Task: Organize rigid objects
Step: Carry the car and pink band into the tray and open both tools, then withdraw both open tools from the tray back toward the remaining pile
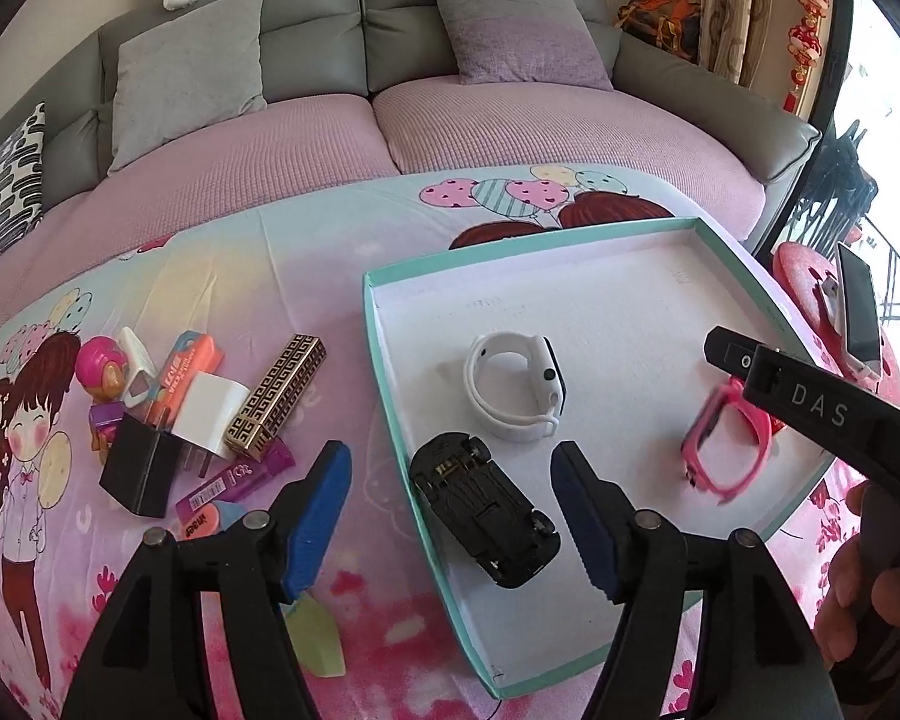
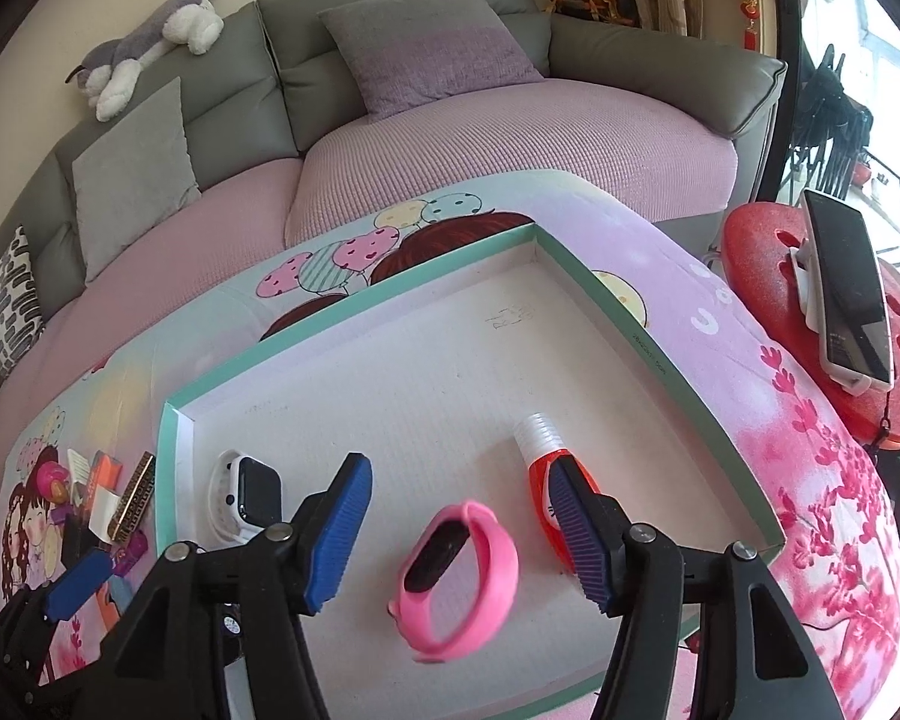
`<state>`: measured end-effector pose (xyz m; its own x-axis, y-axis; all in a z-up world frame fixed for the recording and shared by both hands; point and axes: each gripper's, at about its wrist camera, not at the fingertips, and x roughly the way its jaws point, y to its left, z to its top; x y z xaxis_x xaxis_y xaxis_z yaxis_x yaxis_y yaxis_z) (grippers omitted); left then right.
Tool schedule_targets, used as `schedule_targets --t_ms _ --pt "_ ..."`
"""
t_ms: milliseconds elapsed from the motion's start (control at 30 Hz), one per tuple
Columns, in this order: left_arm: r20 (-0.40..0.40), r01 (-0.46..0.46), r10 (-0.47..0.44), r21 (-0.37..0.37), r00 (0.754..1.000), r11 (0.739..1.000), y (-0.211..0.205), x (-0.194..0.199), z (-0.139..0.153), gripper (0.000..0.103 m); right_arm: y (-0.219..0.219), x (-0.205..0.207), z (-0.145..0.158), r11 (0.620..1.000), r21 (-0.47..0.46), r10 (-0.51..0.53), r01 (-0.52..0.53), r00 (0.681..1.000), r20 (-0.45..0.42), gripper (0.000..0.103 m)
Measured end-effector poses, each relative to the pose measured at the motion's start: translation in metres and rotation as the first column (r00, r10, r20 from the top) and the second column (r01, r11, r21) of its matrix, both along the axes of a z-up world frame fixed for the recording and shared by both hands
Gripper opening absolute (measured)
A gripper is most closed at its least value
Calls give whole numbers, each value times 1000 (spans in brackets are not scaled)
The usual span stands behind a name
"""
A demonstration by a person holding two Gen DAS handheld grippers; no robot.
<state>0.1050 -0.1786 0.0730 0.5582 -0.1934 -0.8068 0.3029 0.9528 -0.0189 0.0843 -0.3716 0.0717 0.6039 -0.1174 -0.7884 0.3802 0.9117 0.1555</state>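
- Left wrist view: a black toy car [image 1: 485, 509] is seen lying upside down inside the shallow teal-rimmed box [image 1: 390, 384], close to its near left wall, between the blue pads of the left tool [image 1: 453, 516]
- The left tool is spread, and neither pad is pressed on the car
- A white smartwatch [image 1: 517, 383] is seen resting on the box floor just beyond the car
- Right wrist view: a pink wristband [image 2: 457, 579] is found on the box floor between the spread pads of the right tool [image 2: 459, 531]; no pad is seen touching it, and its outline is blurred
- A red tube with a white cap [image 2: 540, 450] is seen lying in the box, partly hidden behind the right-hand pad; contact cannot be told
- Outside the box, on the left, a pile of small things is laid on the cartoon-printed cloth [image 1: 210, 276] over the worktop: a black cube [image 1: 141, 463], a white charger [image 1: 210, 413] and a gold patterned case [image 1: 277, 396]
- A grey sofa [image 1: 306, 18] with cushions is seen behind, and a phone on a stand [image 2: 849, 294] at the right
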Motion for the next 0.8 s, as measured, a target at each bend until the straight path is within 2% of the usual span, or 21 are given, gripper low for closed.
schedule_targets --t_ms 67,100,167,267,400,600,800 --pt "2 -14 14 -5 1000 1000 3 2 1 74 0 1 -1 1000 -4 1 -1 1000 -6 68" --pt "3 -25 25 -9 1000 1000 6 4 2 83 0 1 -1 1000 -4 2 -2 1000 -7 71" --pt "12 -53 53 -16 999 998 12 7 3 88 0 2 -2 1000 -6 8 -8 1000 -6 78" --pt "36 -105 106 -17 994 994 24 12 6 93 3 4 -2 1000 -17 20 -20 1000 -6 85" --pt "54 -168 168 -12 984 986 42 19 5 94 6 5 -4 999 -27 30 -30 999 -16 102" --pt "13 -268 269 -51 963 962 69 32 -2 94 6 5 -6 999 -48 19 -20 1000 -17 103" --pt "58 -305 307 -32 950 952 75 36 4 94 8 7 -7 998 -59 17 -18 1000 -24 103"
